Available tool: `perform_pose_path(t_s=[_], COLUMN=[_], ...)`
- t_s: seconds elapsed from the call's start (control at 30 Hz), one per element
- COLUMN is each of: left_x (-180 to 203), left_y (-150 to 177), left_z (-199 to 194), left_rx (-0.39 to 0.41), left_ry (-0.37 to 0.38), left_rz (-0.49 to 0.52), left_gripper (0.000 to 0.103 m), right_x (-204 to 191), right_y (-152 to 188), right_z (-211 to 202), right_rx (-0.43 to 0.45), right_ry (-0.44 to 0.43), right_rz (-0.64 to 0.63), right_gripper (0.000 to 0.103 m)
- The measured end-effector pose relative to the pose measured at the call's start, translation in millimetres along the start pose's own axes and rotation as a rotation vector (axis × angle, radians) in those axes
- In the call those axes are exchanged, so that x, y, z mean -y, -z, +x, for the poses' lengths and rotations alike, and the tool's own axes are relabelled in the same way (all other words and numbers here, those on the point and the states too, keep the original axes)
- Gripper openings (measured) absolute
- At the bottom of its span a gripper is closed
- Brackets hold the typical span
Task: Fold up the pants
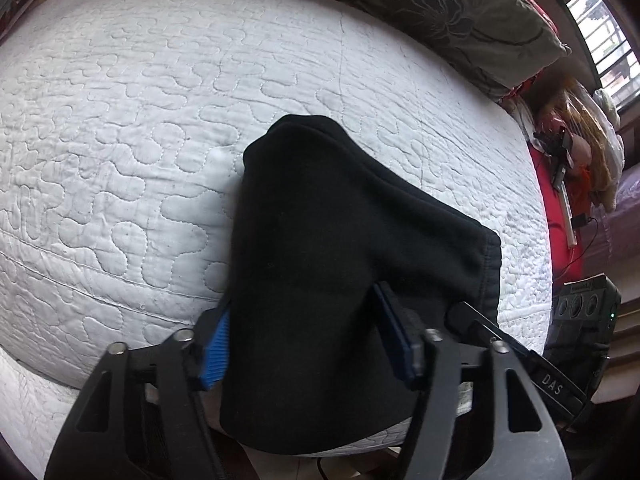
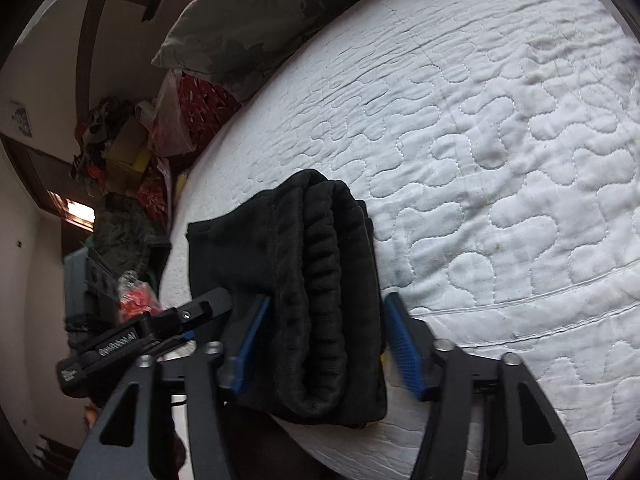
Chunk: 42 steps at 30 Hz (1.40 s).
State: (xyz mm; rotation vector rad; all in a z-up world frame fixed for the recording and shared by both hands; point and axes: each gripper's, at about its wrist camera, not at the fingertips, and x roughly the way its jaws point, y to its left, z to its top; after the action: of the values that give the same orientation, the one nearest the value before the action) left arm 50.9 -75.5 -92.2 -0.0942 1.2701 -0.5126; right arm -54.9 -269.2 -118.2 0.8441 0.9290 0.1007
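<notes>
Folded black pants [image 2: 316, 288], long axis running away from both grippers

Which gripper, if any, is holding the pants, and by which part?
It cannot be told for sure. The folded pants lie on the bed between both grippers' fingers, the right at the ribbed waistband end, with the jaws apart.

Folded black fleece pants [image 1: 320, 240] lie on white quilted bedcover [image 1: 140, 120] — left gripper [image 1: 308, 344] jaws spread around them, apart
</notes>
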Motion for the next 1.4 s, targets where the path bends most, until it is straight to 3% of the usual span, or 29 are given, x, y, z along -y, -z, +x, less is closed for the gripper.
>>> perform_pose_path(t_s=[0.1, 0.2, 0.4, 0.5, 0.73, 0.83, 0.9, 0.93, 1.0, 1.13, 1.23, 1.3, 1.4], left_x=[1.4, -3.6, -13.1, -21.2, -40.8, -51.7, -64.6, -71.0, -76.3, -82.5, -83.9, -80.8, -69.9], left_y=[1.2, 0.3, -17.7, -45.6, -124.4, -138.2, -138.5, -136.3, -132.8, -124.8, -110.3, -97.3, -75.2], left_z=[-7.1, -14.0, -29.4, -37.5, -36.0, -13.2, 3.2, 5.0, 0.9, -4.8, -10.4, -16.6, -26.4], left_rx=[0.027, 0.035, 0.063, 0.085, 0.126, 0.093, 0.04, 0.044, 0.069, 0.079, 0.073, 0.087, 0.106], left_ry=[-0.001, 0.021, 0.064, 0.067, -0.017, -0.106, -0.129, -0.107, -0.103, -0.097, -0.099, -0.124, -0.16], left_rz=[0.001, -0.02, -0.056, -0.075, -0.098, -0.115, -0.137, -0.154, -0.16, -0.193, -0.221, -0.227, -0.237], left_gripper=[0.04, 0.033, 0.032, 0.032, 0.032, 0.036, 0.04, 0.043, 0.058, 0.059, 0.059, 0.059, 0.059], right_x=[-3.5, -11.0, -29.2, -43.9, -86.6, -89.9, -83.3, -78.4, -67.5, -51.4, -50.4, -59.3, -86.7], right_y=[0.2, -0.6, -11.5, -30.6, -99.1, -114.2, -116.8, -116.9, -116.5, -119.8, -121.3, -117.7, -100.1], right_z=[-1.1, -4.0, -6.7, 1.7, 43.3, 74.0, 94.0, 97.2, 95.2, 78.0, 53.9, 38.6, 19.7], right_rx=[0.003, 0.014, 0.019, 0.016, 0.042, 0.023, 0.0, 0.0, 0.006, 0.019, 0.084, 0.101, 0.111], right_ry=[-0.002, 0.003, -0.014, -0.039, -0.082, -0.044, 0.028, 0.019, -0.029, -0.056, -0.048, -0.034, 0.088], right_rz=[0.01, -0.002, 0.008, 0.011, -0.004, 0.005, 0.014, 0.027, 0.067, 0.119, 0.149, 0.11, -0.052], right_gripper=[0.036, 0.032, 0.03, 0.03, 0.03, 0.034, 0.038, 0.041, 0.045, 0.049, 0.049, 0.051, 0.06])
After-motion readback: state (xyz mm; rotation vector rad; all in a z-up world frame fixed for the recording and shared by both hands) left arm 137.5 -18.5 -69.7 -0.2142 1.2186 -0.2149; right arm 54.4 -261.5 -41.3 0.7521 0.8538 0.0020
